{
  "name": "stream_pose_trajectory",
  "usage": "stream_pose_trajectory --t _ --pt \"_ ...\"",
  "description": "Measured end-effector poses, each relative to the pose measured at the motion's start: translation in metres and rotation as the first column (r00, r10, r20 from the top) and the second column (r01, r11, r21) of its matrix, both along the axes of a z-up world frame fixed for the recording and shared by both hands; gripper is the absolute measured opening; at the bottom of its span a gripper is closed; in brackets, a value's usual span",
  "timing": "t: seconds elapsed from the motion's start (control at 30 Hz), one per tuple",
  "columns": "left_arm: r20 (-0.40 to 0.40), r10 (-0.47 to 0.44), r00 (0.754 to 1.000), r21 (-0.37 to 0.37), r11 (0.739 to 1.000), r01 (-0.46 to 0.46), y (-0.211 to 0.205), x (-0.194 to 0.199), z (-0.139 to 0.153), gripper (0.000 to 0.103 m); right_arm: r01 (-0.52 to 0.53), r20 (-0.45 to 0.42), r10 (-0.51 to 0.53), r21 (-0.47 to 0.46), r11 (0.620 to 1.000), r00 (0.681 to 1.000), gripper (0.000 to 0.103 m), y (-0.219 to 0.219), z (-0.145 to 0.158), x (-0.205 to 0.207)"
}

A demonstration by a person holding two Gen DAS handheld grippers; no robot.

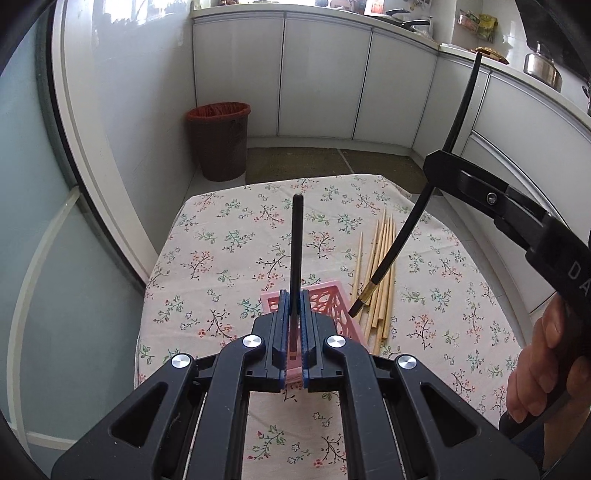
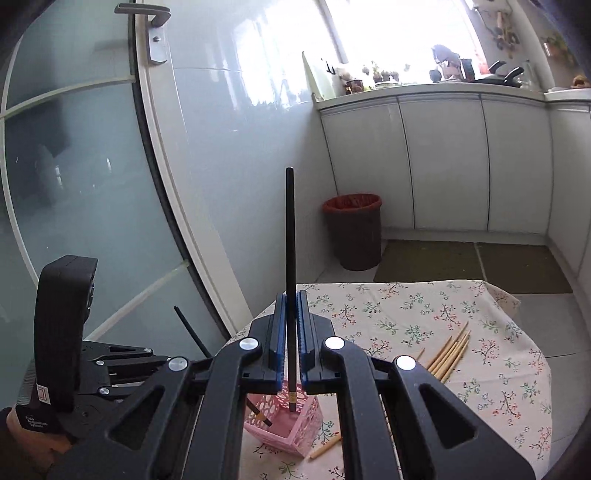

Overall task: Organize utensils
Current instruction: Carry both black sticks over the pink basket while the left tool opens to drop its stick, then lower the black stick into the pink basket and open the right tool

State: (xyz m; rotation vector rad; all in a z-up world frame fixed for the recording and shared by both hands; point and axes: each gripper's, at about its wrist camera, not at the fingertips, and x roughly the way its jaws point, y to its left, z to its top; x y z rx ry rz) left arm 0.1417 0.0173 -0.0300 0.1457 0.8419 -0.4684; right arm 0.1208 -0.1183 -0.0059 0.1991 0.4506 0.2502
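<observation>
Only the right-wrist view shows the door handle (image 2: pixel 147 22) (top left).

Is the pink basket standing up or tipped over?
Tipped: the pink basket leans, its open mouth tilted toward the camera on the flowered tablecloth.

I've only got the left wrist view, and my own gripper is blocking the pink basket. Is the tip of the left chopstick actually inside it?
Observer: Yes. The right wrist view shows the left chopstick, held by the left gripper, with its gold-banded tip down inside the pink basket.
Operator: Where's the right one's tip?
Observer: The right gripper is shut on the right chopstick. Its tip lines up with the basket's opening, but I cannot tell if it is below the rim.
Operator: Anything loose nearby?
Observer: One bamboo chopstick lies alone on the cloth beside the basket, apart from the bamboo bundle.
</observation>
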Motion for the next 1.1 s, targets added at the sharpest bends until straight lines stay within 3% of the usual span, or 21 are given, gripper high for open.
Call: stream_pose_trajectory --t 0.2,0.4,0.77,1.1 --pt "-0.017 0.025 1.000 0.012 1.000 -0.024 0.002 0.004 -0.006 0.008 -0.009 -0.038 0.008 -0.038 0.999 0.999 0.006 0.010 -0.016 0.012" --pt "0.011 0.044 0.999 -0.009 0.999 -0.044 0.009 -0.002 0.004 0.030 -0.022 -0.057 0.020 -0.042 0.999 0.998 0.006 0.015 -0.023 0.015" --pt "0.005 0.116 0.993 -0.065 0.991 -0.116 0.027 -0.001 0.014 0.031 -0.061 -0.178 0.041 -0.108 0.992 0.983 0.006 0.034 -0.054 0.036" --pt "0.013 0.118 0.993 -0.079 0.990 -0.117 0.028 0.000 0.013 0.031 -0.045 -0.174 0.029 -0.090 0.995 0.984 0.006 0.025 -0.050 0.029"
